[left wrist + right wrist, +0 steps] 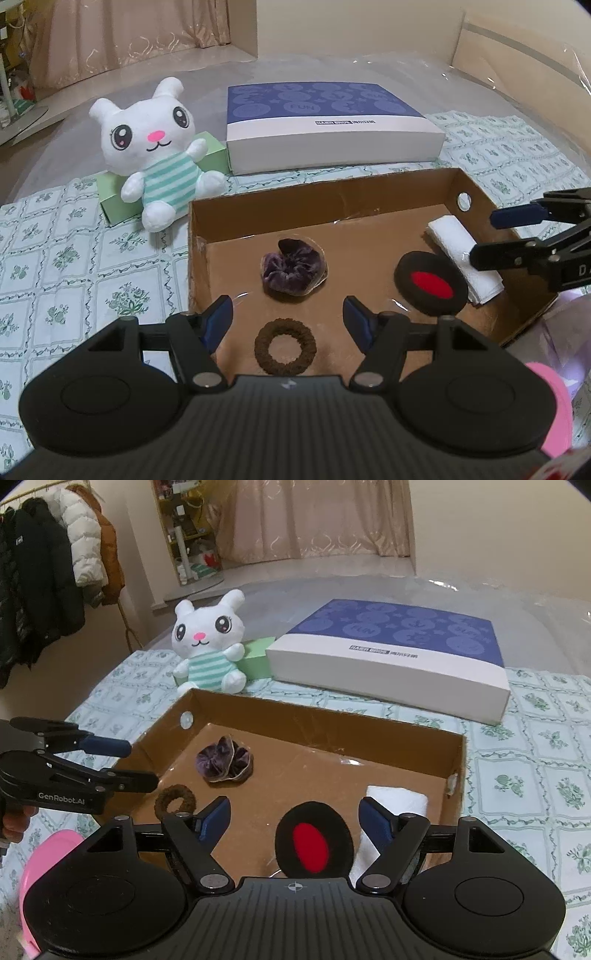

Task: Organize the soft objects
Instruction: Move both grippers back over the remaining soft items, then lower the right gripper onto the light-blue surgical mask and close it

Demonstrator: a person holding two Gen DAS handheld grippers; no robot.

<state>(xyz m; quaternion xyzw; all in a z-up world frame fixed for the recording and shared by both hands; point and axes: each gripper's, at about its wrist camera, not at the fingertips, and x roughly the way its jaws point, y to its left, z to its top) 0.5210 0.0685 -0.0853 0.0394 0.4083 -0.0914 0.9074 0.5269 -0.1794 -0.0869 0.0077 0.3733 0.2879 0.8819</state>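
1. Left gripper: jaws spread wide, nothing between them, hovering over the near part of the cardboard box.
2. Right gripper: jaws also spread, empty, hovering above the box's near right side (also seen from the side in the left view).
3. Brown ring scrunchie lies flat on the box floor, directly below the gap of the left gripper, not touched.
4. Purple velvet scrunchie sits mid-box, beyond the brown one, apart from it.
5. Black round pad with red centre lies in the box just below the right gripper's gap, its edge against the folded white towel.
6. Towel lies along the box's right wall.
7. White plush bunny in striped shirt sits outside the box, leaning on a green box, on the floral-cloth surface.
8. Blue-and-white flat box lies behind the cardboard box.
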